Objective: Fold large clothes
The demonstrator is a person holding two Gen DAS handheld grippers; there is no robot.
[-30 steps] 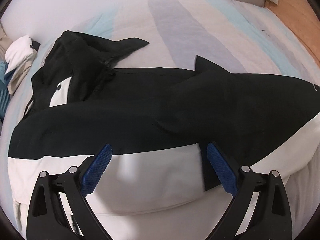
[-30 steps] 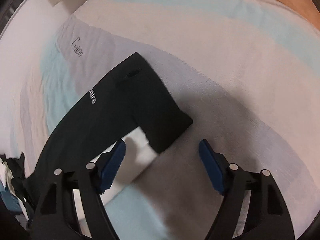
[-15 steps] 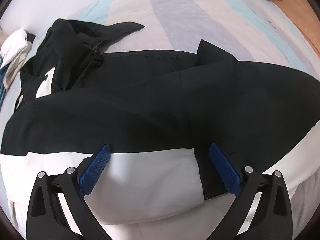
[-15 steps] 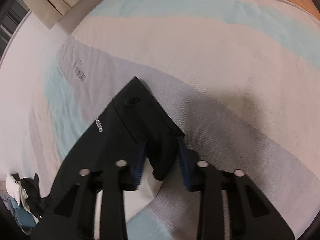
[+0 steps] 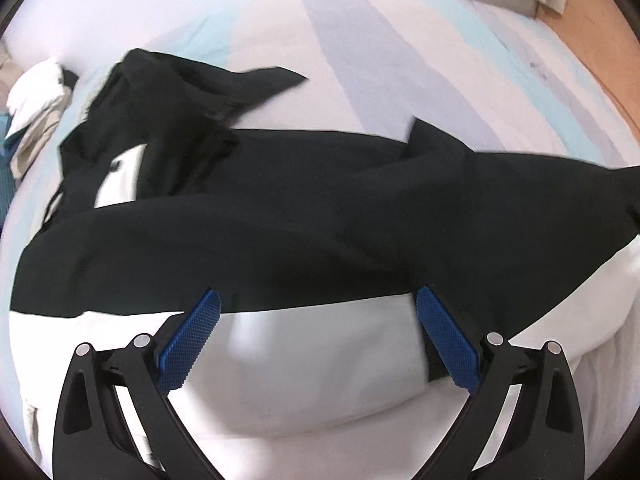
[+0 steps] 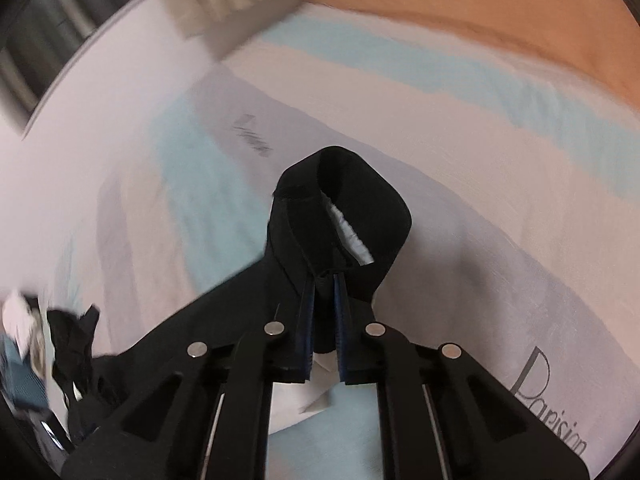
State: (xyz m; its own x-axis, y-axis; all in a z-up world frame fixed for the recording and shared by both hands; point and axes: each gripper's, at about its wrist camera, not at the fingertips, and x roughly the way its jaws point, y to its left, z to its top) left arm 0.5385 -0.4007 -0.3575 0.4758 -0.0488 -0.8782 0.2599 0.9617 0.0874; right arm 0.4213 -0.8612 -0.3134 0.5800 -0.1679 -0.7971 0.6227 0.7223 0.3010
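The black-and-white jacket (image 5: pixel 320 220) lies spread on the striped bedsheet (image 5: pixel 400 60) ahead of the left gripper (image 5: pixel 318 332), whose jaws stand wide apart above its white panel. The right gripper (image 6: pixel 323 292) is closing, pinching the jacket's sleeve cuff (image 6: pixel 340 208), which curls up just beyond its tips. The right-wrist view is blurred; the clothes heap (image 6: pixel 24 340) at far left is indistinct.

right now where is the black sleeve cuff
In the right wrist view, the black sleeve cuff sits centre frame, pinched as the right gripper closes, lifted above the striped bedsheet.

Soft even light, motion blur, strong fisheye bending at edges.
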